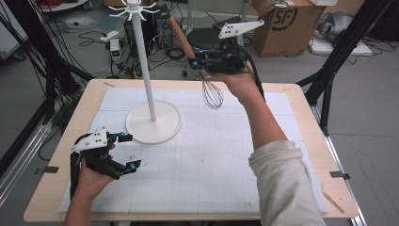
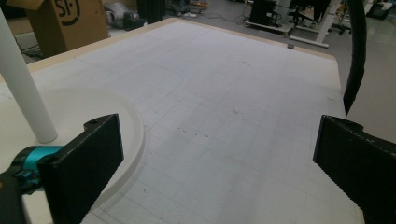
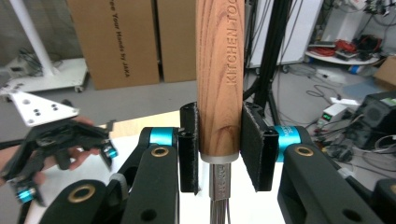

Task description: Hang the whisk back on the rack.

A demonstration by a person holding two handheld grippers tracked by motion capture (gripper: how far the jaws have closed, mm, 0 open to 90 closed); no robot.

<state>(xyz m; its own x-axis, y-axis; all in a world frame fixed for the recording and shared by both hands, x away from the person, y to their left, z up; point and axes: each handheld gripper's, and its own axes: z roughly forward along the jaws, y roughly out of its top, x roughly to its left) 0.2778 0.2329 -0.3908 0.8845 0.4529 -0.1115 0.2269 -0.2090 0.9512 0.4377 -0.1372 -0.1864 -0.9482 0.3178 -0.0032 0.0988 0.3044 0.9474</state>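
Closest to the camera, the left gripper (image 1: 128, 151) rests wide open and empty at 7 o'clock. At 12 o'clock, the right gripper (image 1: 194, 63) clamps the whisk (image 1: 212, 93) by its wooden handle, lifted; hanging it on the white stand (image 1: 154, 123) seems not yet done.

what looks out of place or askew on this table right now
Nothing is spilled or damaged. The whisk is off the table, clamped by its wooden handle in the right tongs, wires down. The white stand is upright. The left tongs are open and empty.
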